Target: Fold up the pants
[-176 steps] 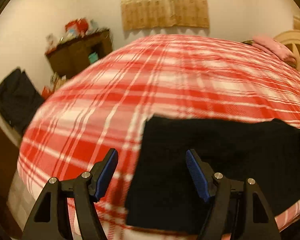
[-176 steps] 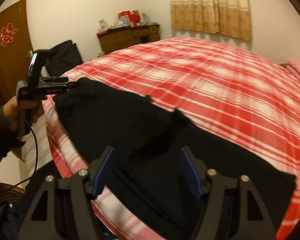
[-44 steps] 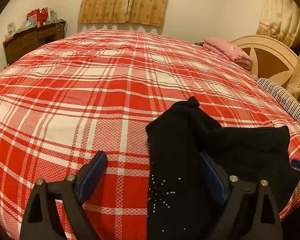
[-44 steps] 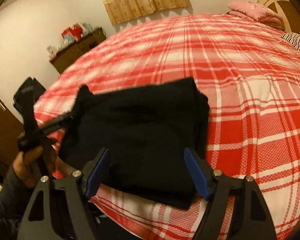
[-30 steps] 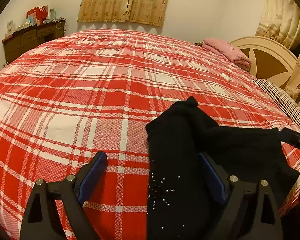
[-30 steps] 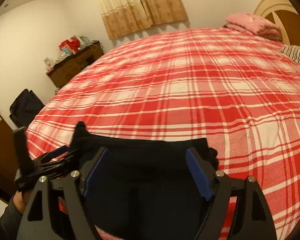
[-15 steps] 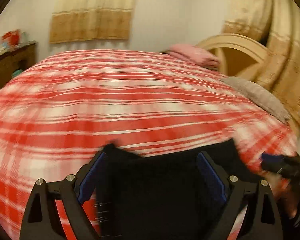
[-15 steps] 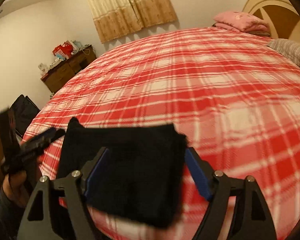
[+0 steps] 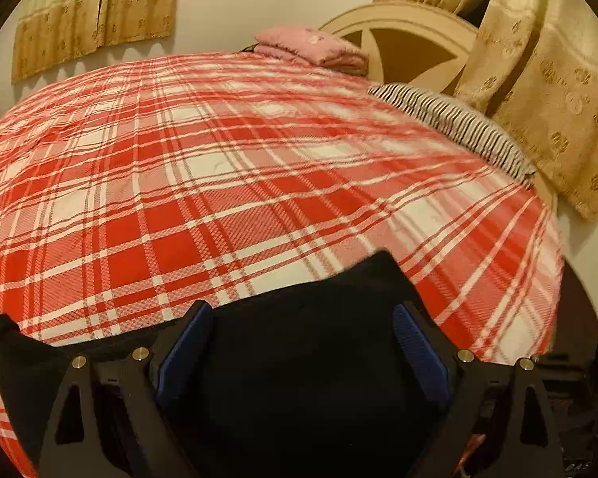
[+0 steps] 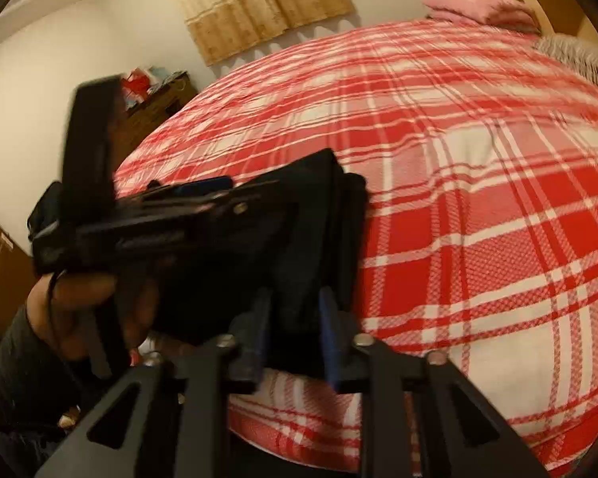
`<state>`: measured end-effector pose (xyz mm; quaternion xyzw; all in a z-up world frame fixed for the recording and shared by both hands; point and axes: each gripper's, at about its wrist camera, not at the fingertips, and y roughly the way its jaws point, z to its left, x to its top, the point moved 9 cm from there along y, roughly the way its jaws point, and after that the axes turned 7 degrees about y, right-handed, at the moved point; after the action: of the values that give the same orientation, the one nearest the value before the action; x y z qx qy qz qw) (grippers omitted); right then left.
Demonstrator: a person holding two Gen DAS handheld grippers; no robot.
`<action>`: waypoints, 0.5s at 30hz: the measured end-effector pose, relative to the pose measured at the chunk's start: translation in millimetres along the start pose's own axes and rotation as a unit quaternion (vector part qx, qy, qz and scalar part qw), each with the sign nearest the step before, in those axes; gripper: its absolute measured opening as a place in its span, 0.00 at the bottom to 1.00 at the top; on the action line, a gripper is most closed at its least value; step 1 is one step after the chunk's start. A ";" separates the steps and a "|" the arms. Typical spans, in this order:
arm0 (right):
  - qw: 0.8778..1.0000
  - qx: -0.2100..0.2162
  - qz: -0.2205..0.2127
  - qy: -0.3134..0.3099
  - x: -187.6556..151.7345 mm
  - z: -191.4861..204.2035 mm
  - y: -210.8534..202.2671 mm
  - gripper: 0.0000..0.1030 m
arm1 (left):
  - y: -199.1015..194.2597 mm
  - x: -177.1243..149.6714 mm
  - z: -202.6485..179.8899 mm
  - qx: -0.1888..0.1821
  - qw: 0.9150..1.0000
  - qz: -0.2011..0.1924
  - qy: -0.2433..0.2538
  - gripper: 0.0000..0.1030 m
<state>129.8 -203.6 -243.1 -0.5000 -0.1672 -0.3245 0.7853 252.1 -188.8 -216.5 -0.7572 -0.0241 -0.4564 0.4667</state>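
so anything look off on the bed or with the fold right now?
Nothing stands out. The folded black pants sit as a compact stack at the edge of the red plaid bedspread, with the right gripper closed on them and the left gripper open above.

plaid bedspread (image 9: pixel 227 183), pink pillow (image 9: pixel 311 49), curtains (image 9: pixel 95 12)

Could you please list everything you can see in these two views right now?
pants: one, black, folded at the near bed edge
bedspread: one, red and white plaid, covering the bed
pink bedding: one folded pile, by the headboard
striped pillow: one, black and white, right of bed
headboard: one, cream
curtains: tan, on the walls
dresser: one, brown, far corner
left gripper: fingers open over the pants
right gripper: fingers closed on the pants
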 end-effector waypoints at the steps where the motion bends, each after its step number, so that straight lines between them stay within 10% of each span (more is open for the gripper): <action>1: 1.000 0.005 0.000 -0.003 -1.2 4.5 -4.2 0.19 | -1.2 0.4 -2.0 -0.002 1.000 -0.002 0.004 0.90; 11: 0.998 0.040 0.033 0.045 -18.6 -13.1 7.1 0.22 | 10.7 -7.4 -1.4 0.030 0.999 0.004 0.026 0.90; 15: 0.997 0.050 0.002 0.053 -10.7 -14.8 -3.5 0.47 | -21.0 -12.7 5.3 0.037 0.999 -0.019 0.026 0.90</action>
<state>118.7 -214.1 -253.6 -0.4427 -0.1400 -0.3403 0.8177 238.5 -168.1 -212.0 -0.7265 -0.0435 -0.4835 0.4863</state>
